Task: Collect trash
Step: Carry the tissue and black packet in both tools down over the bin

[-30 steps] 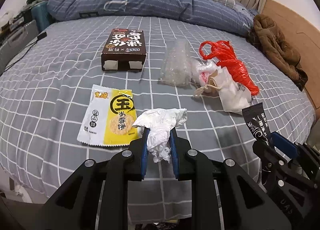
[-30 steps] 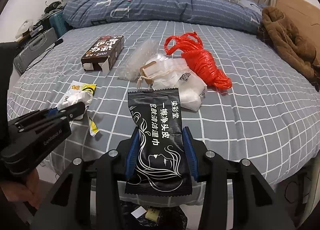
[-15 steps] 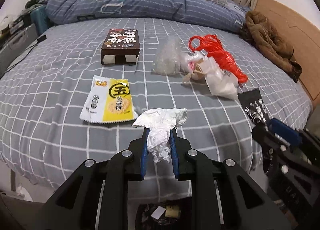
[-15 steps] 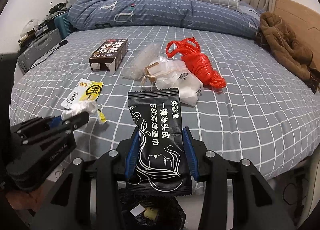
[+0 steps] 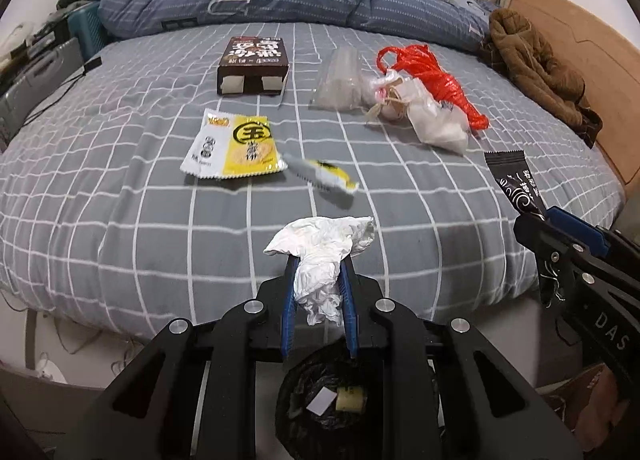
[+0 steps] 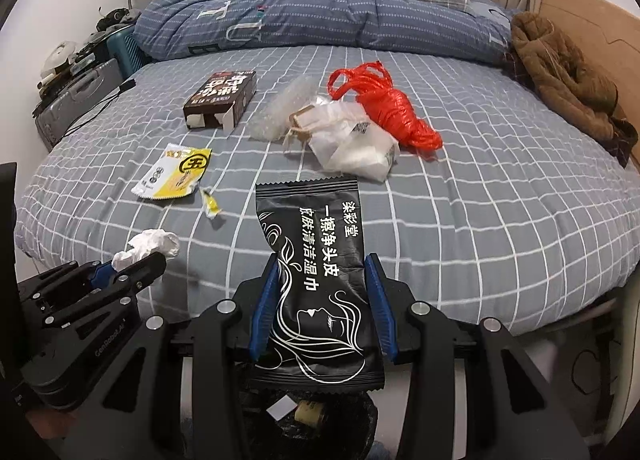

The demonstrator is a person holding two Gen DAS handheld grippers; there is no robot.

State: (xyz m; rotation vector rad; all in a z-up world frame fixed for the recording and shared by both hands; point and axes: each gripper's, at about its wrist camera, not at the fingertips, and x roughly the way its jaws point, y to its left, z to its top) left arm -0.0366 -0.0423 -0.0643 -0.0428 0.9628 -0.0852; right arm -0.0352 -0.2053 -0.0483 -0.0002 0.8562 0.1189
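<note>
Where the grey checked bed [image 5: 120,195] ends, we see a bin [image 5: 340,404] lined with crinkled black plastic below both tools. The left gripper [image 5: 318,292] pinches a crumpled white tissue [image 5: 320,256] between blue fingers [image 5: 289,300] pressed nearly together. The right gripper [image 6: 320,300] clamps a glossy black sachet [image 6: 316,272] with white lettering, its fingers [image 6: 264,308] set apart by the packet's width. Both tools tilt downward past the mattress edge. On the bed lie a flat yellow wrapper [image 5: 236,147], a brown carton [image 5: 254,65], clear bags [image 5: 432,115] and a twisted red bag [image 5: 436,79].
</note>
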